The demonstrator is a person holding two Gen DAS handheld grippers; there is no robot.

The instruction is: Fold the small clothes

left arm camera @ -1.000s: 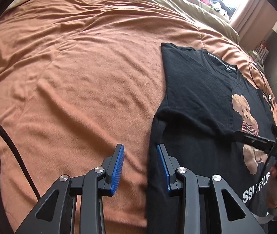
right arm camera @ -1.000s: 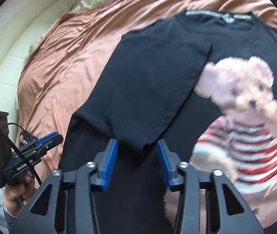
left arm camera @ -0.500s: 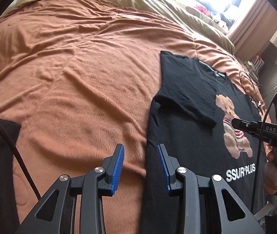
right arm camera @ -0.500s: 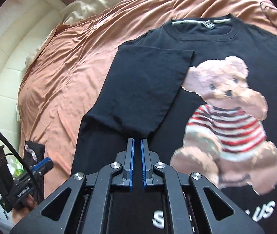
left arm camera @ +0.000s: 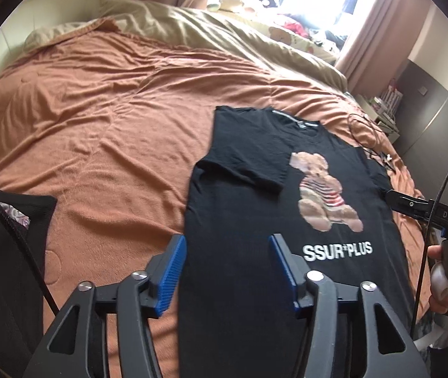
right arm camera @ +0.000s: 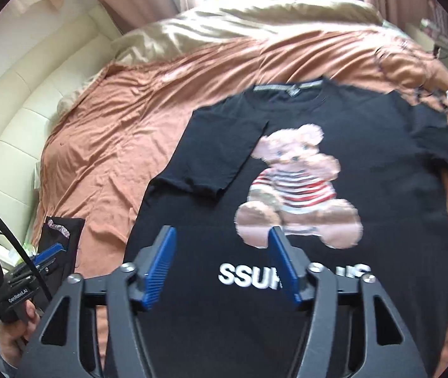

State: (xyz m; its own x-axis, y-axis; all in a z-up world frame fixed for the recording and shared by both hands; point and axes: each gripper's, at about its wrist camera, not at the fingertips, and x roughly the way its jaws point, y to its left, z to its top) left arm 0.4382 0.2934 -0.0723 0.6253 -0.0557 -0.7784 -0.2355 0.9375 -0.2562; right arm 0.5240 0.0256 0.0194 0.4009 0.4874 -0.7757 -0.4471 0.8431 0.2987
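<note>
Well, going from the left, a dark garment [left arm camera: 9, 252] lies at the near left edge of the bed [left arm camera: 97, 126], apart from the black T-shirt [left arm camera: 239, 220]. My left gripper [left arm camera: 227, 271] hangs above the shirt's near left edge, jaws opening, nothing between them. The shirt lies flat, front up, on the bed's rust-orange blanket, collar at the far end, with its left sleeve [left arm camera: 249, 170] folded in over the chest beside the bear print [left arm camera: 324, 195]. My right gripper [right arm camera: 220, 267] hovers over the lettering near the hem, jaws also opening and empty. Right of the shirt, a tangle of thin black cable [left arm camera: 369, 135] rests on the blanket.

Beyond the blanket a beige quilt [left arm camera: 224, 31] covers the far end of the bed, below pink curtains [left arm camera: 378, 31] and a bright window.

Only the right wrist view shows the shirt's right sleeve [right arm camera: 438, 145], spread out flat; it also catches the cream padded headboard [right arm camera: 19, 119] at far left.
</note>
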